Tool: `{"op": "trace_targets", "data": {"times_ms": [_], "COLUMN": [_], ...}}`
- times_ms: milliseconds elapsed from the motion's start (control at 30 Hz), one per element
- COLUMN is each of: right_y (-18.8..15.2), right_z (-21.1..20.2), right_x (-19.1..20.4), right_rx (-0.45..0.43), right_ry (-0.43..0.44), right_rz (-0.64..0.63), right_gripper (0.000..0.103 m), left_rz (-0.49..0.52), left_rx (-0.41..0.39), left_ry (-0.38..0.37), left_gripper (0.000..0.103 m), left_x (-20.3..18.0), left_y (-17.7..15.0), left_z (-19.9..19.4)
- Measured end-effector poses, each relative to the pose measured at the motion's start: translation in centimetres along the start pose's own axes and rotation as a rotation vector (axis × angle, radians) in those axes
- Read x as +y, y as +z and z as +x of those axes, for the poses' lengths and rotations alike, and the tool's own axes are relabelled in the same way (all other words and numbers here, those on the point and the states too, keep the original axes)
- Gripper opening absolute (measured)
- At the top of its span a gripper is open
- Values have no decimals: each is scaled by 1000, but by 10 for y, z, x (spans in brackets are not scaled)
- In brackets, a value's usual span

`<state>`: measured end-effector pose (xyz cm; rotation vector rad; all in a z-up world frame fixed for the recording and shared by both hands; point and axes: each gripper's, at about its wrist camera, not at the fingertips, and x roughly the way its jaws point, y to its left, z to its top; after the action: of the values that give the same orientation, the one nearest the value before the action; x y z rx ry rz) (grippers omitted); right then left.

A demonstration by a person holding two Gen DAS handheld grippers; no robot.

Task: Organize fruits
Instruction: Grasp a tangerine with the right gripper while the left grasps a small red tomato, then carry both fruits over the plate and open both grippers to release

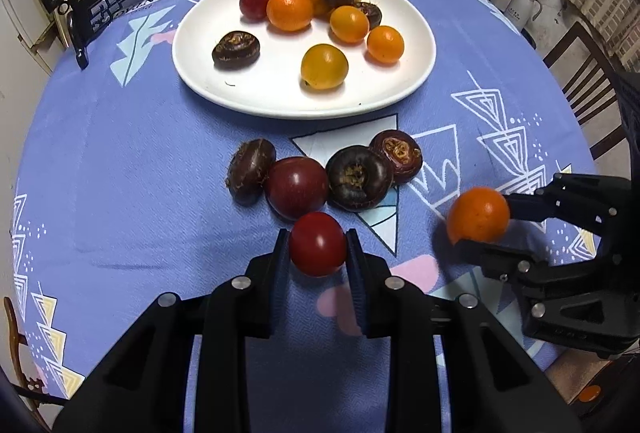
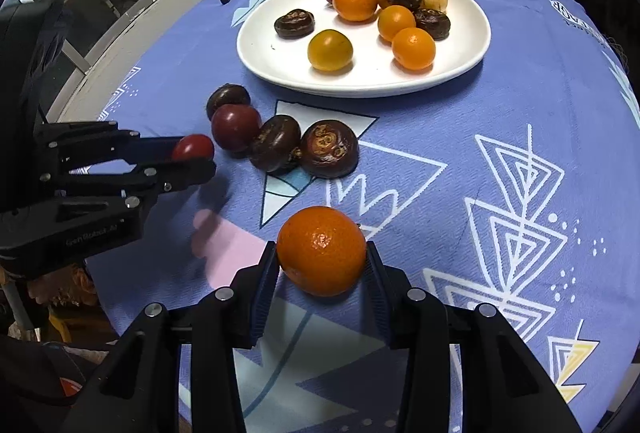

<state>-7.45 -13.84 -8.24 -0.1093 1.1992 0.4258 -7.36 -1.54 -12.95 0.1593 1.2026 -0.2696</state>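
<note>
Left wrist view shows the job well under way but unfinished: the white plate (image 1: 224, 89) at 12 o'clock on the blue tablecloth (image 1: 120, 173) already carries about ten pieces, while a cluster of four waits on the cloth just short of the plate's near rim. On the plate I count a small red tomato (image 1: 255, 2) at its far left, several orange and yellow fruits, and three dark water chestnuts, one of them (image 1: 236, 48) lying alone at the plate's 9 o'clock side; one pale piece at the far rim is partly hidden. Left on the cloth are three dark chestnuts and a dark red tomato (image 1: 297, 186), touching one another in a row. Both tongs are loaded: the left gripper (image 1: 318, 247) is closed narrowly around a red cherry tomato (image 1: 317, 243), held at 6 o'clock just near of the cluster, and the right gripper (image 2: 322, 257) pinches a small orange (image 2: 322, 250), off at 3 o'clock from the left one. By my reckoning, these two go to the plate next, then the four loose pieces remain.
</note>
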Motion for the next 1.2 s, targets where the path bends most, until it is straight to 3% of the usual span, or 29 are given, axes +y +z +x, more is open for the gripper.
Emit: {"op": "trace_targets", "data": {"times_ms": [600, 700, 1000, 1200], "right_y": [-2, 7, 60, 79], "right_z": [-3, -9, -59, -67], "right_x": [10, 12, 0, -10], "right_rx": [-6, -34, -221, -263], "right_ry": [12, 0, -7, -20], "right_rz": [-1, -9, 16, 43], "right_gripper": [43, 43, 43, 43], "left_rz": [10, 7, -29, -52], "left_rx": [0, 1, -119, -122], "left_ry": [16, 26, 57, 67], "left_gripper": [27, 27, 27, 27], "left_x": [2, 5, 22, 27], "left_y": [6, 12, 58, 79], "left_z": [-1, -1, -36, -36]}}
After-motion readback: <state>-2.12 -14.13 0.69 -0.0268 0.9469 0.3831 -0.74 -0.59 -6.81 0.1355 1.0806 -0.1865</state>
